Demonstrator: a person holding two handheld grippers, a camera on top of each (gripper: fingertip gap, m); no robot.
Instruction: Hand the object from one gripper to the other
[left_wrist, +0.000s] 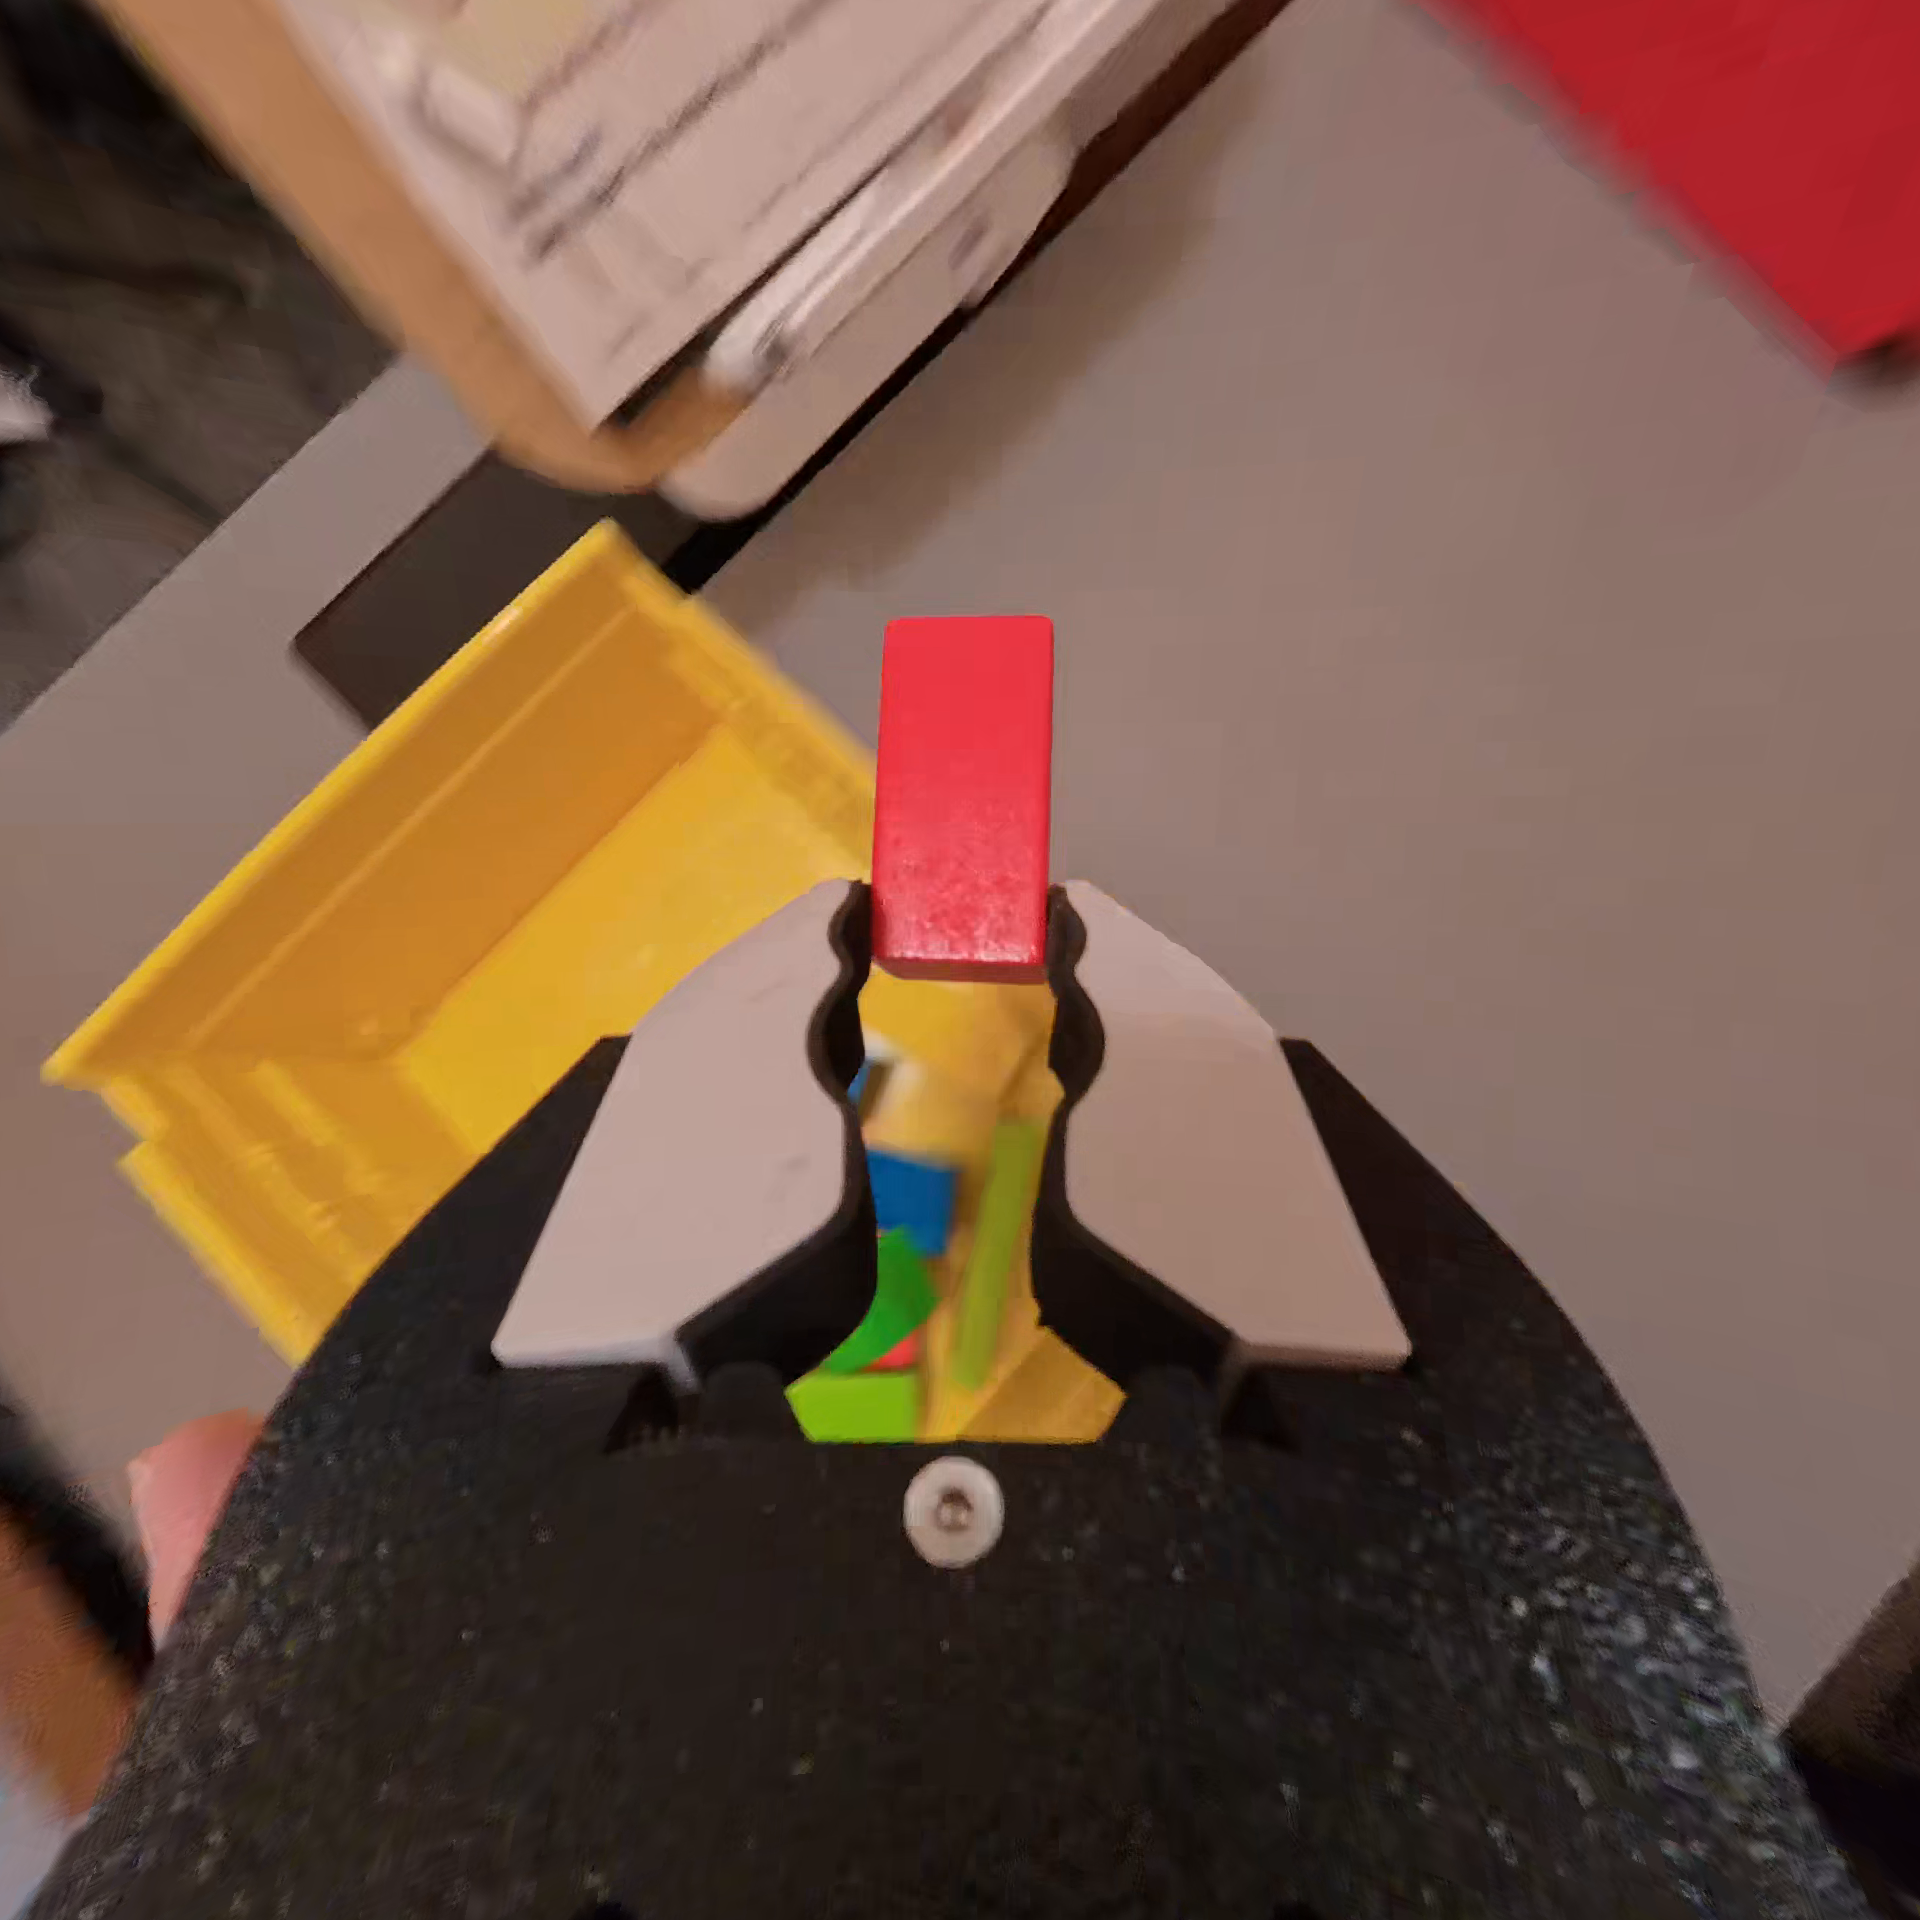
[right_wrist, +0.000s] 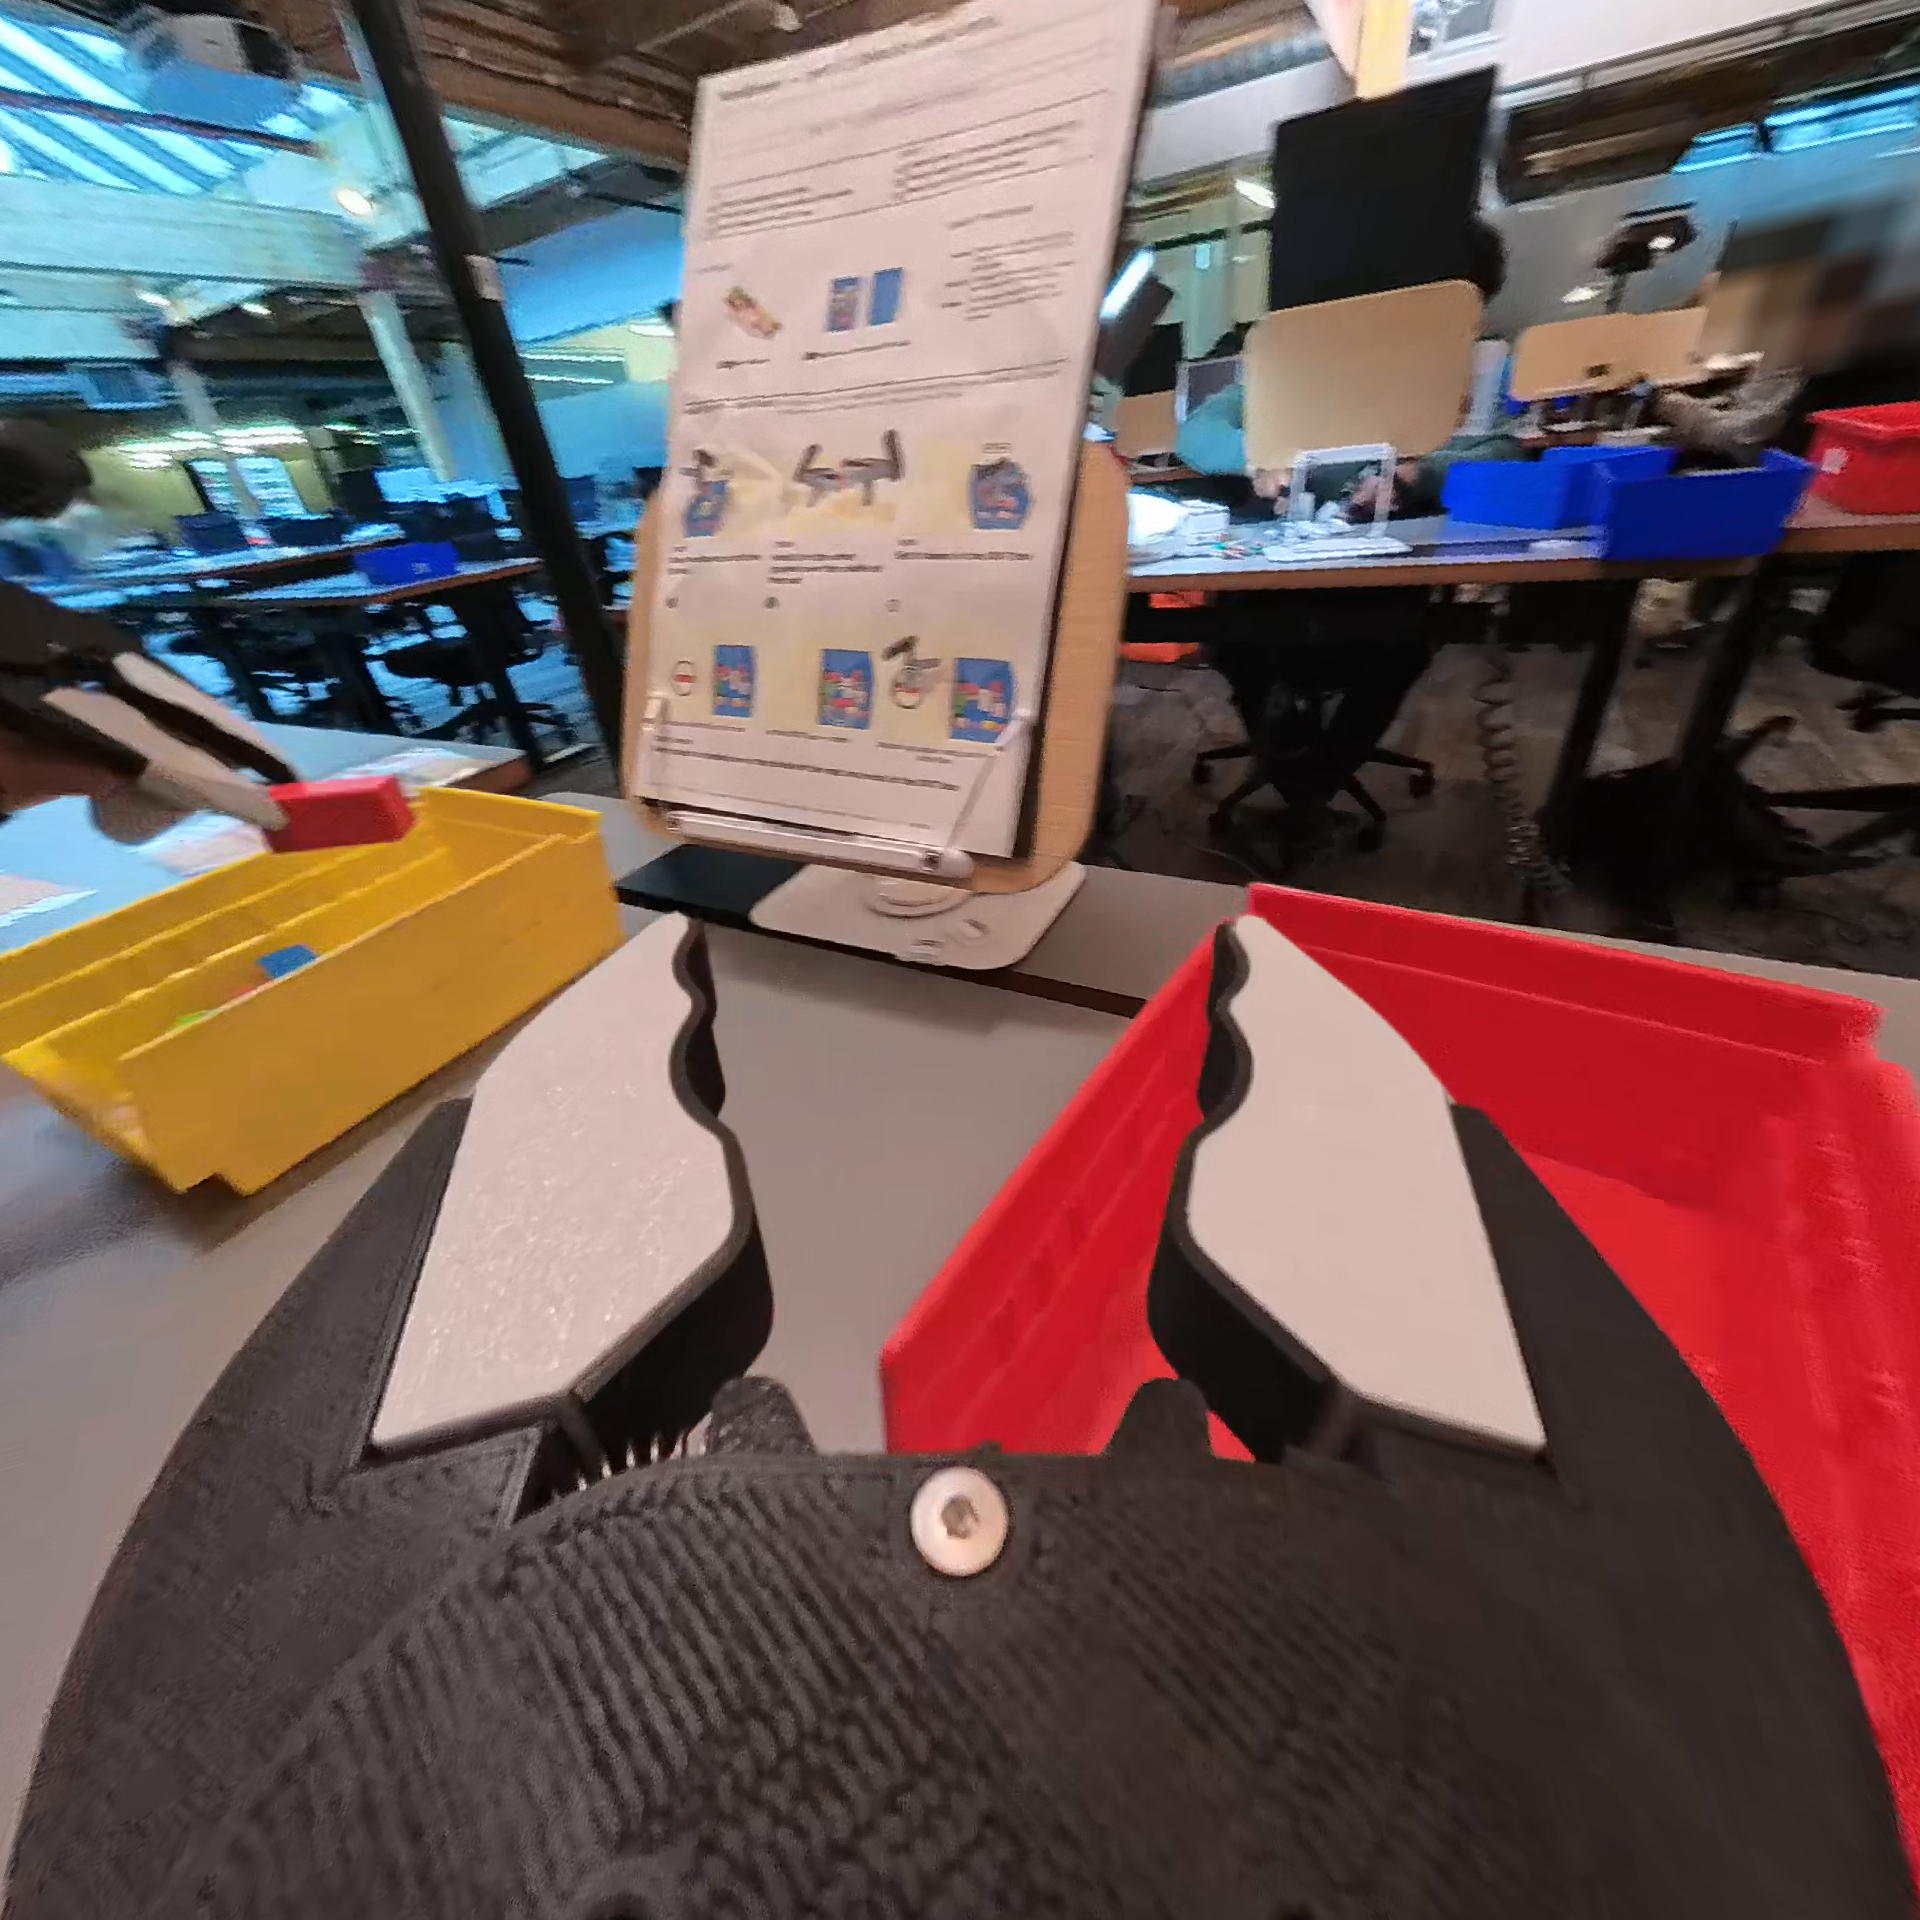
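Pickup done: left gripper (left_wrist: 961, 925) pads clamp the red rectangular wooden block (left_wrist: 964, 790), frame centre, above the yellow plastic bin (left_wrist: 416, 883). Right gripper (right_wrist: 961, 956) wide open, empty, well apart. Handover not started.

Both grippers, left (left_wrist: 958, 914) and right (right_wrist: 961, 966), have rough black printed bodies, grey-faced fingers (right_wrist: 582, 1174) with wavy black pads, and a silver screw (right_wrist: 958, 1520) at lower centre.

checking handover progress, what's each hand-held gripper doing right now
Left hand-held gripper: closed on red block.
Right hand-held gripper: open, empty.
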